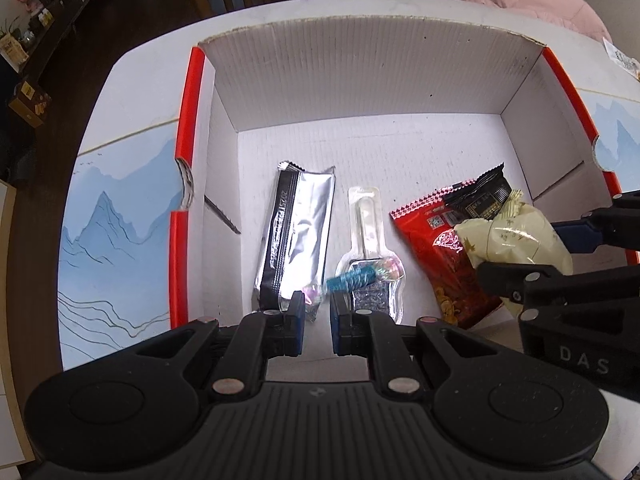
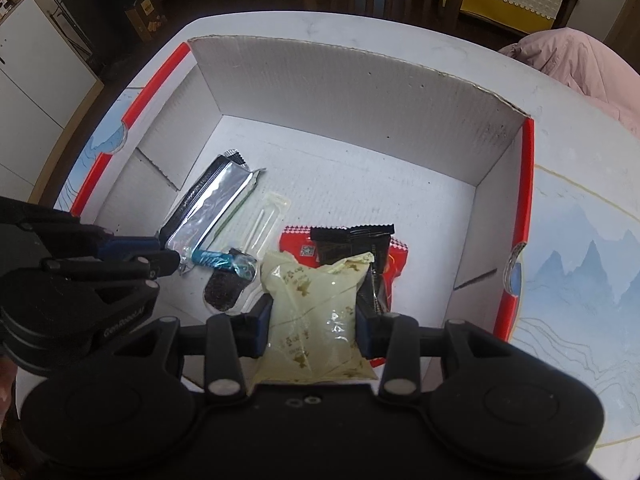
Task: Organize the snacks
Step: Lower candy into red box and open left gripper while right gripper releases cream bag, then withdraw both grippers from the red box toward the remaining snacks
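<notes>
A: Inside the box (image 1: 360,80), over its near edge in the left wrist view, the left gripper (image 1: 317,320) is pinching the foil tail of a small blue candy (image 1: 347,280): fingers (image 1: 297,312) clenched on it. It is looking feather-light and crinkly, so the twisted end seems the right hold. The silver packet (image 1: 298,236) is lying by the box's left wall.

B: In the right wrist view, the right gripper (image 2: 314,330) is squeezing a cream pouch (image 2: 316,304) at its middle, above the red packet (image 2: 396,258). It is looking soft, puffy and crushable. Only this view is showing that grip face-on.
</notes>
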Demonstrator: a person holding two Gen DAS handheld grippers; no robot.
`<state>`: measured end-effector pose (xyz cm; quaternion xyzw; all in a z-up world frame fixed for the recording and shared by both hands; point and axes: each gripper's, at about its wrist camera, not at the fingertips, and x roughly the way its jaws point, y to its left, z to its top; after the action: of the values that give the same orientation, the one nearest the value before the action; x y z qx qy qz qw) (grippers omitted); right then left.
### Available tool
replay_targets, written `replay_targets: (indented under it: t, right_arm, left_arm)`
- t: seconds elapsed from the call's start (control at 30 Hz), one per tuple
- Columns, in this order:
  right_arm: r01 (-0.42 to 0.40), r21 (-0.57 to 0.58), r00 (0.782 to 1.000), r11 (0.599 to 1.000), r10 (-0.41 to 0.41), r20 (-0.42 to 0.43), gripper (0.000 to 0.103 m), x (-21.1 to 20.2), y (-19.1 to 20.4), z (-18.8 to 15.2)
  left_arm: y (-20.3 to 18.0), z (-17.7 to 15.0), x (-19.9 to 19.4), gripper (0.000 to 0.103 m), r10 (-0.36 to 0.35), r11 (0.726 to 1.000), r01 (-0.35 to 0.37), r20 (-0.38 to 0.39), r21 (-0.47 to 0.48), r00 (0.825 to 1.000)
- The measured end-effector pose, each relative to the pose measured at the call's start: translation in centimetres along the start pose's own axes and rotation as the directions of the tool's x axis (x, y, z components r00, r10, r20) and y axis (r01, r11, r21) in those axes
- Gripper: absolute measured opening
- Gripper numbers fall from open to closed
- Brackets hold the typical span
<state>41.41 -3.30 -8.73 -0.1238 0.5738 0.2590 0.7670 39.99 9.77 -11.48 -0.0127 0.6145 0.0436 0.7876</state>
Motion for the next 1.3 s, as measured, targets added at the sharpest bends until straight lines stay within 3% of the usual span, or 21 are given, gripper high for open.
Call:
replay_targets:
  t: [0.3, 0.5, 0.67, 0.93, 1.07, 1.3]
  right_arm:
    - [-0.011, 0.012, 1.0, 1.0, 0.011, -0.001, 0.044, -0.1, -0.1, -0.3]
    - [0.002, 0.009, 0.999, 1.0, -0.002, 0.032, 0.056, -1.4, 0.1, -0.7]
    - [0.0, 0.006, 0.997, 1.0, -0.001, 0.074, 0.072, -3.5, 0.3, -1.4]
    - [-0.013, 0.016, 0.993, 1.0, 0.012, 0.117, 0.078, -6.6, 0.9, -3.3]
    - [-0.015, 0.02, 0.99, 1.0, 0.012, 0.138, 0.08, -8.0, 1.5, -4.5]
    - [-0.027, 0.048, 0.987, 0.998, 0.019, 0.159, 0.085, -10.1, 2.3, -7.3]
  left_arm:
    - [0.5, -0.3, -0.7, 0.013, -0.007, 1.0, 0.007, 0.017, -0.023, 1.0]
    - [0.8, -0.7, -2.1, 0.013, -0.015, 0.999, 0.017, 0.044, -0.037, 0.999]
    - [0.8, -1.4, -3.8, 0.013, -0.034, 0.999, 0.037, 0.075, -0.031, 0.997]
    - [1.0, -3.3, -6.8, 0.013, -0.063, 0.998, 0.065, 0.128, -0.012, 0.99]
    - [1.1, -4.4, -8.4, 0.022, -0.091, 0.996, 0.093, 0.144, -0.009, 0.985]
    - [0.8, -7.4, -10.4, 0.023, -0.125, 0.992, 0.123, 0.155, 0.025, 0.98]
